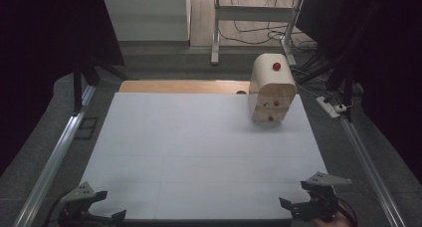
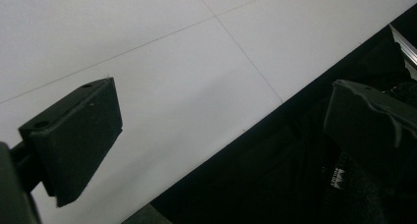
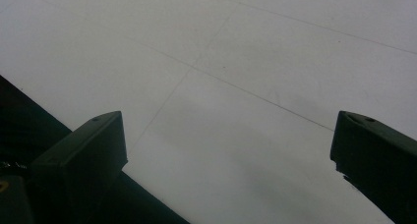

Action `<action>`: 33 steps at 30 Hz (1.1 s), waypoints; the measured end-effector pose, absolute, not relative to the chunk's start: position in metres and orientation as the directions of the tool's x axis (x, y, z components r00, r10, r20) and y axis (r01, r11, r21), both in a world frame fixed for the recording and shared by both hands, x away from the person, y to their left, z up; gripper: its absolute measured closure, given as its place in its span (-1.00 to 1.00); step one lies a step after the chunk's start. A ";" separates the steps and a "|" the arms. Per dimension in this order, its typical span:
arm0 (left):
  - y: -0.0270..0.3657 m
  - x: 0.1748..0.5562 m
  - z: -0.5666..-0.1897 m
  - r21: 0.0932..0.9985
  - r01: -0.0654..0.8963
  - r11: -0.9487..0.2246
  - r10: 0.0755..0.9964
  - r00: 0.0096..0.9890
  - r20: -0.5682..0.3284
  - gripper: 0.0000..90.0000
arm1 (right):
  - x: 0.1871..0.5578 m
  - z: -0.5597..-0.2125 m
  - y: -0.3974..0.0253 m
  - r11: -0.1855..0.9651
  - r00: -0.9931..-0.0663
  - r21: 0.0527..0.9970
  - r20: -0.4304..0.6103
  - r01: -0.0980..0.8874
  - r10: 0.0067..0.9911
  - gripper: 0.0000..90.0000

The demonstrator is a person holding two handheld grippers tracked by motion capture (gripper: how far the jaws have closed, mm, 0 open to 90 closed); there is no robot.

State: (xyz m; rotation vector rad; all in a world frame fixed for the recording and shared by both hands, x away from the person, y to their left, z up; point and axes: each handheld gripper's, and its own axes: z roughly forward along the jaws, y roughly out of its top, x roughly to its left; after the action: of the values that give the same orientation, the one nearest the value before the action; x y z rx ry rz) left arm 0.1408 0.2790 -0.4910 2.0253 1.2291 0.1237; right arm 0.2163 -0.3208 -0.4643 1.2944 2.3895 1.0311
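A small wooden cabinet (image 1: pixel 271 90) with a rounded top and red knobs stands at the far right of the white table (image 1: pixel 199 152). My left gripper (image 1: pixel 110 205) rests at the near left corner, open, nothing between its jaws. In the left gripper view the left gripper (image 2: pixel 221 135) hangs over the table's front edge. My right gripper (image 1: pixel 293 196) sits at the near right corner, also open and empty. In the right gripper view the right gripper (image 3: pixel 228 150) spans bare white table. Both are far from the cabinet.
Aluminium rails (image 1: pixel 54 152) run along both sides of the table. A wooden board (image 1: pixel 184 86) lies behind the white surface. Cables and a power strip (image 1: pixel 331 106) lie on the floor at the far right. A metal stand (image 1: pixel 216 33) rises beyond the table.
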 end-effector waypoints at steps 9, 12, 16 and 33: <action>0.279 0.141 -0.491 0.641 0.724 -0.256 0.797 0.534 -0.284 -0.97 | 0.208 -0.461 -0.329 0.340 -0.555 0.683 0.117 0.647 0.823 -1.00; 0.279 0.141 -0.491 0.641 0.723 -0.256 0.797 0.534 -0.284 -0.98 | 0.205 -0.461 -0.331 0.335 -0.548 0.682 0.117 0.650 0.828 -1.00; 0.279 0.140 -0.491 0.642 0.723 -0.254 0.797 0.533 -0.285 -0.98 | 0.202 -0.460 -0.333 0.333 -0.543 0.678 0.117 0.655 0.831 -0.99; 0.280 0.140 -0.491 0.641 0.724 -0.254 0.797 0.532 -0.285 -0.98 | 0.188 -0.459 -0.336 0.343 -0.521 0.648 0.098 0.680 0.848 -0.99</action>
State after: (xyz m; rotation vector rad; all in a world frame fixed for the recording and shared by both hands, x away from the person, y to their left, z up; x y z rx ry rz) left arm 0.1396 0.2796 -0.4911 2.0222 1.2314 0.1247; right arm 0.1884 -0.3361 -0.4593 1.3721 2.3522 0.9462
